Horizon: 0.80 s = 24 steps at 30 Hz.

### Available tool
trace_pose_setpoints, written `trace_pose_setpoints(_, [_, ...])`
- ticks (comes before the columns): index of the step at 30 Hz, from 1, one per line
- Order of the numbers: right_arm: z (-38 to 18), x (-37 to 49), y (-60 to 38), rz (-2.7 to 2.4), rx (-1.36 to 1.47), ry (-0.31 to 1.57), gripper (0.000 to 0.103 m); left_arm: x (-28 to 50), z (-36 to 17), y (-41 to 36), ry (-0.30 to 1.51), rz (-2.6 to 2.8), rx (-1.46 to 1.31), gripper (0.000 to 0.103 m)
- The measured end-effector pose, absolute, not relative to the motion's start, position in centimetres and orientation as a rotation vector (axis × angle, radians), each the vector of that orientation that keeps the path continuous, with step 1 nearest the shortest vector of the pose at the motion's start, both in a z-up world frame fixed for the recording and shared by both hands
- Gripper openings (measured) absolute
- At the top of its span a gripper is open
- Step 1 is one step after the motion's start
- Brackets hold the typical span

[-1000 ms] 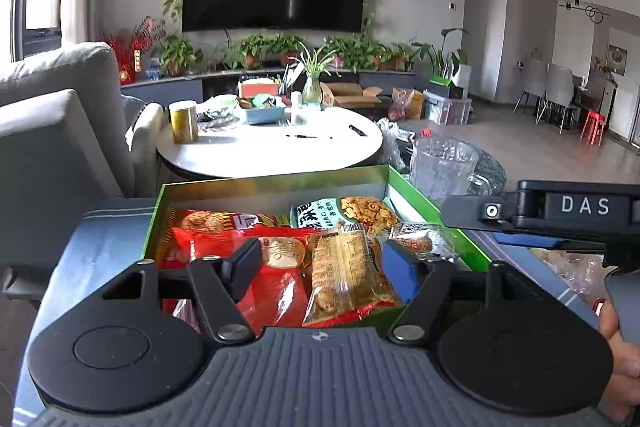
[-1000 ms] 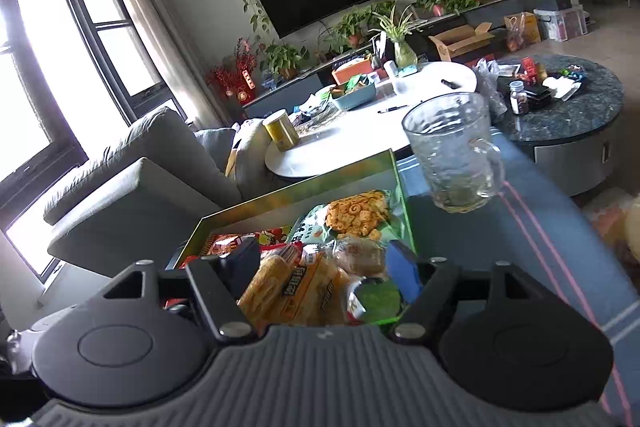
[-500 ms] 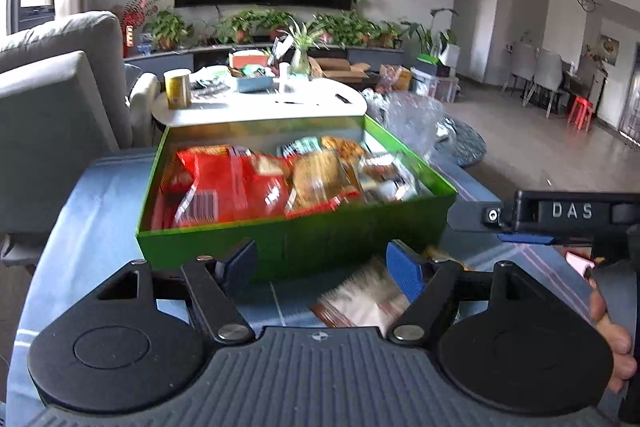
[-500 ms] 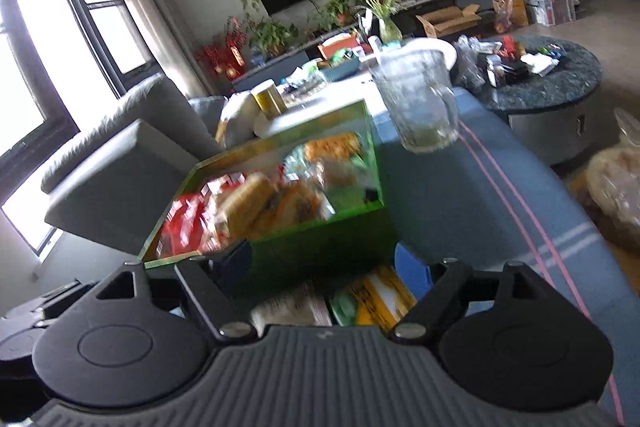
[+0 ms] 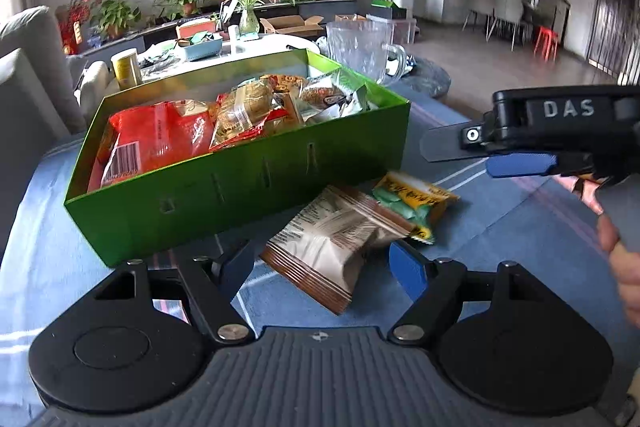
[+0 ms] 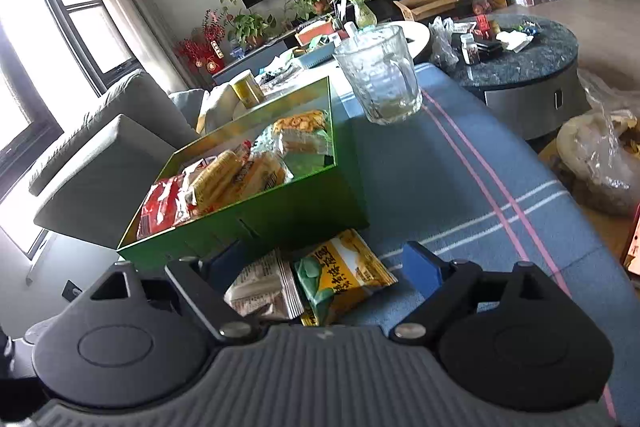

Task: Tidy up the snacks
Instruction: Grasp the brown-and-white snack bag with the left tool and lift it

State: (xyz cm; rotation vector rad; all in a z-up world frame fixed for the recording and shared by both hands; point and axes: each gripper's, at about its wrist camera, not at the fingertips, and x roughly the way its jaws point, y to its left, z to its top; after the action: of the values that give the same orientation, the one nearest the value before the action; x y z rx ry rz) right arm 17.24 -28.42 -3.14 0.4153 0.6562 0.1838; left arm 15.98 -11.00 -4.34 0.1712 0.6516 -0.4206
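Left gripper (image 5: 324,263): jaws wide, empty, low centre.
Right gripper (image 6: 326,265): jaws wide, empty.
Green box (image 5: 248,187): mid-frame, full of snacks.
Brown packet (image 5: 336,239): on surface beside yellow-green packet (image 5: 412,201), below box.

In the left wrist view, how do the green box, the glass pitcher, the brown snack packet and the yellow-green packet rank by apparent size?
Largest to smallest:
1. green box
2. brown snack packet
3. glass pitcher, though it stands farther away, so this rank is unsure
4. yellow-green packet, partly under the brown one
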Motion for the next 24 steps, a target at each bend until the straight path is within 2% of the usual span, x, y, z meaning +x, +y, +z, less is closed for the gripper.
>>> trace_pose_setpoints(8, [-4.4,18.0,-28.9,0.177,0.439,0.691,0.077,18.2,-5.0,-11.5,0.648,-0.476,0.249,0.073])
trace_pose_setpoints(18, [-5.4,18.7,-29.3,0.168,0.467,0.716,0.077,20.4,-5.8,-12.9,0.704,-0.551,0.173,0.073])
trace_pose_setpoints(21, [-5.4,18.8,-29.4,0.165,0.471,0.717,0.077,20.4,-5.9,-12.7,0.713,-0.534,0.136,0.067])
trace_pose_setpoints(23, [-5.5,18.8,-29.5,0.162,0.474,0.719,0.077,20.4,-5.6,-12.5,0.718,-0.518,0.121,0.056])
trace_pose_setpoints(24, [-5.5,18.8,-29.6,0.160,0.476,0.720,0.077,20.4,-5.5,-12.2,0.728,-0.519,0.106,0.055])
